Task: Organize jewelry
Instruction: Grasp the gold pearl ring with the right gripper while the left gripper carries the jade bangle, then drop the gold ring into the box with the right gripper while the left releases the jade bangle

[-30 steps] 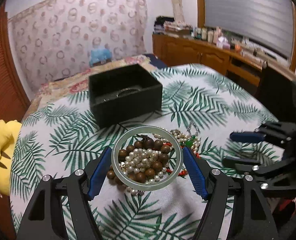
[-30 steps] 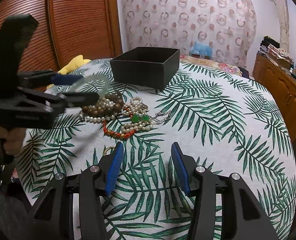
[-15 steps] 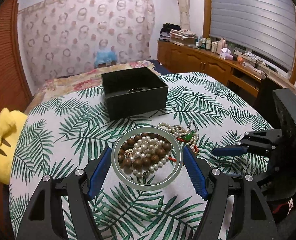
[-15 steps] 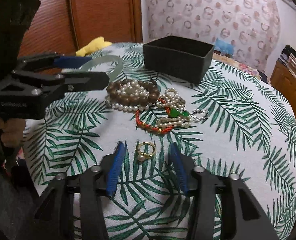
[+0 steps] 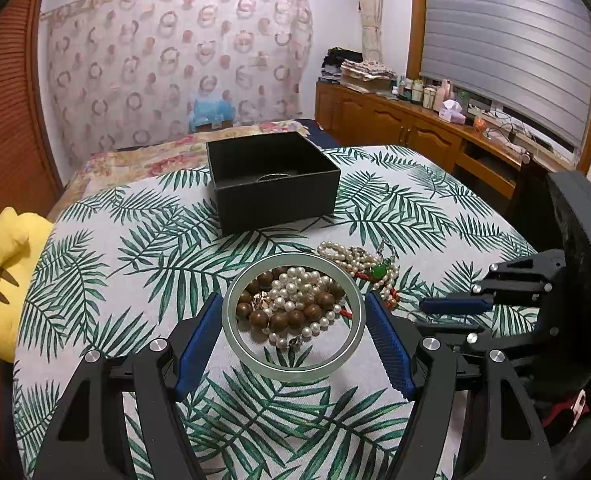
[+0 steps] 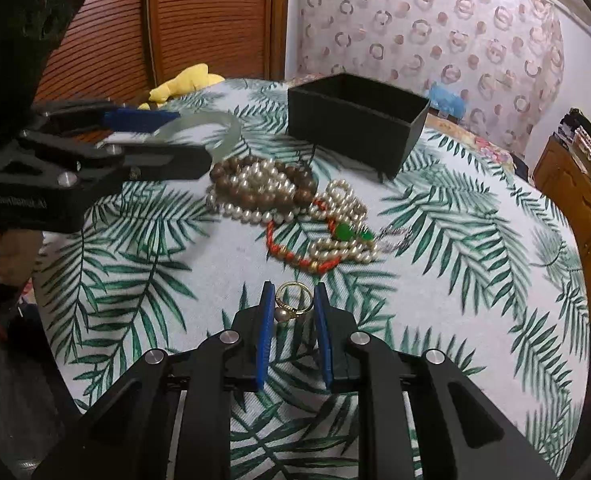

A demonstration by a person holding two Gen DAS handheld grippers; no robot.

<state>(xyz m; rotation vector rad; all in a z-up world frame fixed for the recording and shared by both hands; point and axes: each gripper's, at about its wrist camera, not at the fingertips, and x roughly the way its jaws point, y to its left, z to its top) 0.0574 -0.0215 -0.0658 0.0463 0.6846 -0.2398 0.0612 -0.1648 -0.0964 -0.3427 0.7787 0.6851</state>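
My left gripper is shut on a pale green bangle, held flat above a heap of pearl and wooden bead strands. The bangle and left gripper also show at the right wrist view's left. My right gripper is down at the cloth, its jaws closing around a gold ring with a pearl; a thin gap still shows at each pad. A red cord bracelet with a green stone lies beyond. The open black box stands further back.
A palm-leaf cloth covers the round table. A yellow plush toy sits off the table's left edge. A wooden cabinet with clutter runs under the window on the right. A thin silvery band lies in the box.
My right gripper came forward over the gold ring and its jaws narrowed around it. The left gripper kept hold of the bangle and drew back a little from the box.
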